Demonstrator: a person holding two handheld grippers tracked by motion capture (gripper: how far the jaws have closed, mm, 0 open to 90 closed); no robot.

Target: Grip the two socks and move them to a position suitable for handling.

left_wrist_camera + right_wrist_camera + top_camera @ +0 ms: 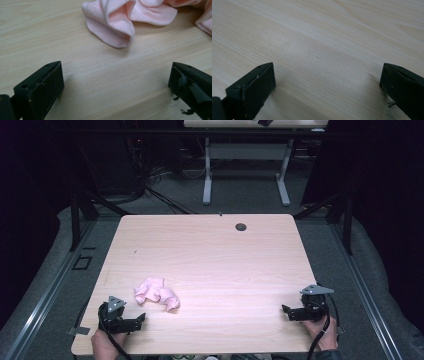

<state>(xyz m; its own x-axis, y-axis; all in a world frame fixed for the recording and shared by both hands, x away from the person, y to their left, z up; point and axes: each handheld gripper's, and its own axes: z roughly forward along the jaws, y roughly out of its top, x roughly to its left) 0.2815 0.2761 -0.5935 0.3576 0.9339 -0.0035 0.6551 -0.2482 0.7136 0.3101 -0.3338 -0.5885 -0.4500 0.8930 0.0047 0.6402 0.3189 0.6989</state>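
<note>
A crumpled pink cloth (156, 293) lies on the wooden table (210, 255), left of the middle and near the front edge. In the left gripper view the pink cloth (120, 22) bunches just ahead of the jaws, apart from them. My left gripper (142, 318) rests at the front left corner, open, a short way in front of the cloth with nothing between its jaws. At the front right, my right gripper (285, 310) is open over bare wood (324, 50), far from the cloth.
A round cable hole (241, 227) sits near the table's far edge. Beyond the table stand another desk's white legs (207, 180) and floor cables (150, 185). Black frame posts (75, 215) flank the table on both sides.
</note>
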